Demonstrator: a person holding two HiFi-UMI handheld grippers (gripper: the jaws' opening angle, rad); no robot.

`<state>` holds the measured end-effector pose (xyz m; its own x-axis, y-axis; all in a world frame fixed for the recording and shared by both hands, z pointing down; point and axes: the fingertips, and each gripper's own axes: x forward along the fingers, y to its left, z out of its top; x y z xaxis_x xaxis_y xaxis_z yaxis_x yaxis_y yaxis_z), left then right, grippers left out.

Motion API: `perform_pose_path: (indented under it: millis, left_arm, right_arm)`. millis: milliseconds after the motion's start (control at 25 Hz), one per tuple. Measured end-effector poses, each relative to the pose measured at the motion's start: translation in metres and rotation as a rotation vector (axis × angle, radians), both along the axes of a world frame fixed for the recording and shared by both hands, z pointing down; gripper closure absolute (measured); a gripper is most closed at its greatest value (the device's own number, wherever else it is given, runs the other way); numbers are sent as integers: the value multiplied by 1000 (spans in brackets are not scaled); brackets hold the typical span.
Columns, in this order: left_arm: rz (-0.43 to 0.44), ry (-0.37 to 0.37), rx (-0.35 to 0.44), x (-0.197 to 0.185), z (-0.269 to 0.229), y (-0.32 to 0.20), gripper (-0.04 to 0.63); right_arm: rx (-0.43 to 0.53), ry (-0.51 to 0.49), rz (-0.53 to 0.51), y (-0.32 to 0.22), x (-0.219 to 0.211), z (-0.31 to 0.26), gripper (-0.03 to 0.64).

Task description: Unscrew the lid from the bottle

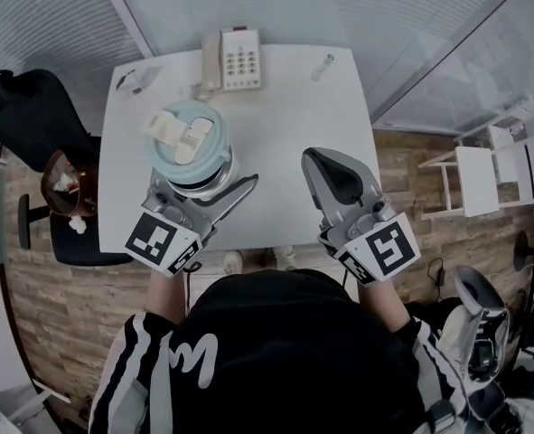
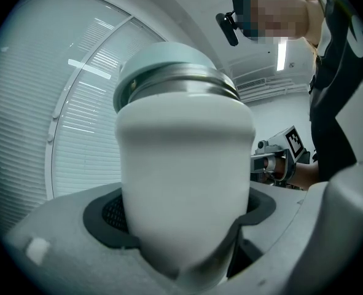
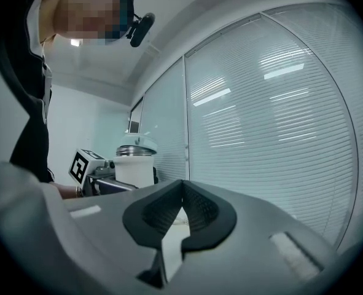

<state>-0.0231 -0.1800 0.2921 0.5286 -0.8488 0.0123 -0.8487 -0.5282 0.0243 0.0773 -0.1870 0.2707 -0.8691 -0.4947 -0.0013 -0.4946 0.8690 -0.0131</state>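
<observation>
A white bottle (image 1: 205,177) with a pale blue lid (image 1: 188,138) stands near the front left of the white table (image 1: 285,116). My left gripper (image 1: 199,190) is shut on the bottle's body below the lid. In the left gripper view the white body (image 2: 184,165) fills the space between the jaws, and the lid (image 2: 169,63) sits above a metal ring. My right gripper (image 1: 328,159) is to the right of the bottle, apart from it, shut and empty. Its dark pads (image 3: 201,206) meet in the right gripper view, where the bottle (image 3: 134,165) shows far off at the left.
A desk phone (image 1: 235,59) lies at the table's far edge, with a small object (image 1: 323,64) to its right and clutter (image 1: 135,80) to its left. A black chair (image 1: 32,116) and a brown bin (image 1: 68,183) stand left of the table. White furniture (image 1: 483,174) stands to the right.
</observation>
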Motion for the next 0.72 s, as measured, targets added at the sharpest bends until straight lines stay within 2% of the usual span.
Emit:
perform_pose_path:
  millis: [280, 720]
  left_arm:
    - [-14, 21, 0, 0, -1, 6, 146]
    - [-33, -13, -1, -5, 1, 5, 146]
  right_arm:
    - [-5, -15, -14, 3, -2, -3, 621]
    - [7, -23, 6, -4, -1, -5, 623]
